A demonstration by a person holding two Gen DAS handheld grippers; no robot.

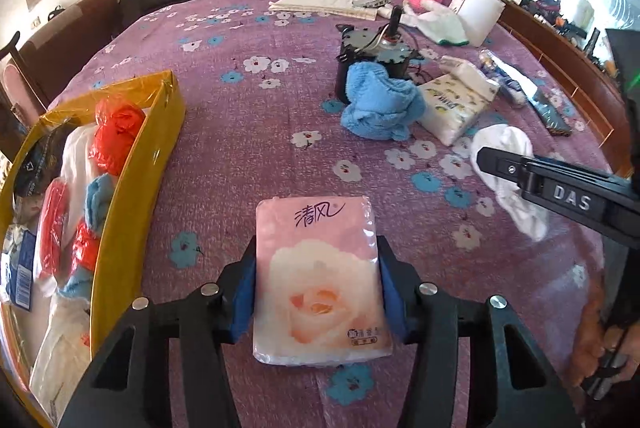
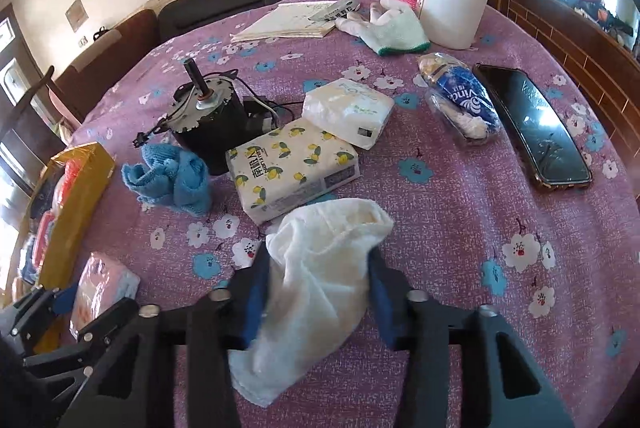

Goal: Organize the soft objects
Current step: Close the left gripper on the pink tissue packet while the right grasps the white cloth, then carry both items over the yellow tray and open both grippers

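At the far left stood my yellow box [image 1: 132,164], already holding red bags, white bags and a blue cloth. Just right of it, near me, my left hand-held gripper [image 1: 316,292] had its blue pads pressed on both long sides of the pink tissue pack [image 1: 316,268], which lay flat on the flowered counter [image 1: 248,132]. Further right, my right hand-held gripper [image 2: 316,292] pinched the white cloth [image 2: 320,268], bunched between its pads with its lower end trailing on the counter. Both grasps looked made, so I judged the step to be the pick-up, with the lift not yet begun. Next I would need to raise both loads clear and carry them left over the box wall; the cloth could sag or slip. A blue towel [image 2: 172,176] and the lemon-print tissue pack [image 2: 292,168] waited farther off beside a motor [image 2: 208,116].
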